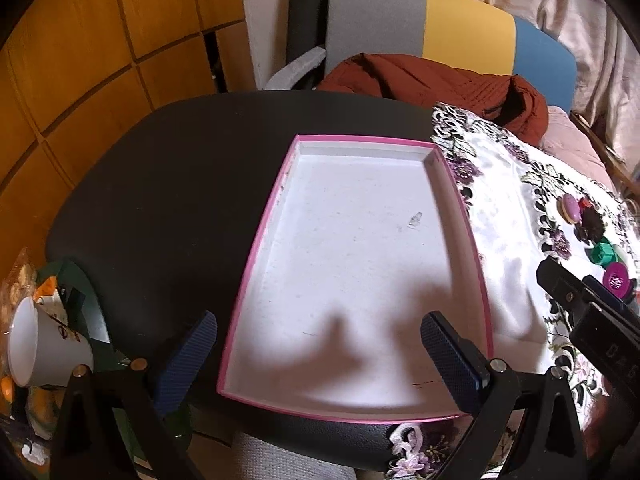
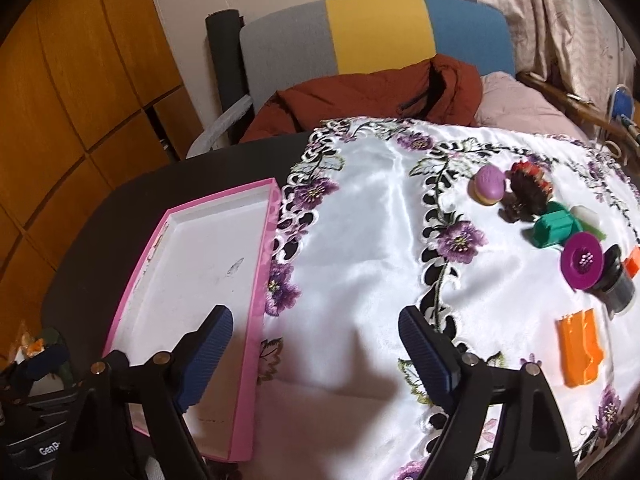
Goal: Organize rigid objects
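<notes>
One pink tray (image 1: 464,196), two orange pieces (image 2: 580,346).

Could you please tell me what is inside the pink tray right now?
The pink tray holds no objects: only its bare white floor with scuff marks and shadows. The near right corner is covered by a finger of the left gripper, so that spot is unseen.

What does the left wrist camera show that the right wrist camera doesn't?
Only the left wrist view shows the white cup at the table's left edge and the right gripper from the side. Only the right wrist view shows the orange piece and the dark jar. Both show the empty pink tray, the embroidered cloth, the purple disc and the green piece.
</notes>
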`<act>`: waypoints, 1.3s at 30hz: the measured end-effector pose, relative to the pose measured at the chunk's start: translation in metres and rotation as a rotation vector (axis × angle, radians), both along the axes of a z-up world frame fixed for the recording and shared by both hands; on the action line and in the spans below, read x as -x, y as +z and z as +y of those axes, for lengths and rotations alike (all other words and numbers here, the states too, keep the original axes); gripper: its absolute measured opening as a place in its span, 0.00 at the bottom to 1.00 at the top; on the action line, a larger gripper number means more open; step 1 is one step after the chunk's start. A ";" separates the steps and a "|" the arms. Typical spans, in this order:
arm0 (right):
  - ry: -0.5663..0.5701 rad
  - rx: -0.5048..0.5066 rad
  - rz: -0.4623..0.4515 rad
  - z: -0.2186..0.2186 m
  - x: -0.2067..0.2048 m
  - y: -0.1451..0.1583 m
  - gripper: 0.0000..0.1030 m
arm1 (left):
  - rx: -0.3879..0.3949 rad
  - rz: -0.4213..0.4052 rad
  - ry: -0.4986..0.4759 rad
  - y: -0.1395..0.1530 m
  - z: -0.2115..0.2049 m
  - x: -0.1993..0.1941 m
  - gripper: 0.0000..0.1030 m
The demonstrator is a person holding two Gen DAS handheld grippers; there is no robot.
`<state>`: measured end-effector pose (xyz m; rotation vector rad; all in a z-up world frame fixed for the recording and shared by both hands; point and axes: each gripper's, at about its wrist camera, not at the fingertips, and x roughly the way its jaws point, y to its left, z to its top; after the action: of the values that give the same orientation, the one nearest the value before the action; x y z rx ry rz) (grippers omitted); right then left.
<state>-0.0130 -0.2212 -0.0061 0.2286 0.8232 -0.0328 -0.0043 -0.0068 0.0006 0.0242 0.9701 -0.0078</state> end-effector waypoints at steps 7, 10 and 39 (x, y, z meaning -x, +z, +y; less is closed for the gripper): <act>-0.022 0.042 -0.009 -0.011 0.006 0.002 0.84 | -0.015 -0.023 -0.062 0.000 -0.016 0.005 1.00; -0.065 0.063 -0.007 -0.027 0.009 0.006 0.84 | -0.040 -0.029 -0.115 0.000 -0.029 0.008 1.00; -0.782 0.030 0.121 -0.280 0.074 0.025 0.84 | 0.187 0.119 -0.617 -0.012 -0.254 0.029 1.00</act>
<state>-0.0871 -0.5011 0.0190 0.5126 0.8100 -0.7983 -0.0334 -0.2603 -0.0113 0.1520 1.0452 -0.6733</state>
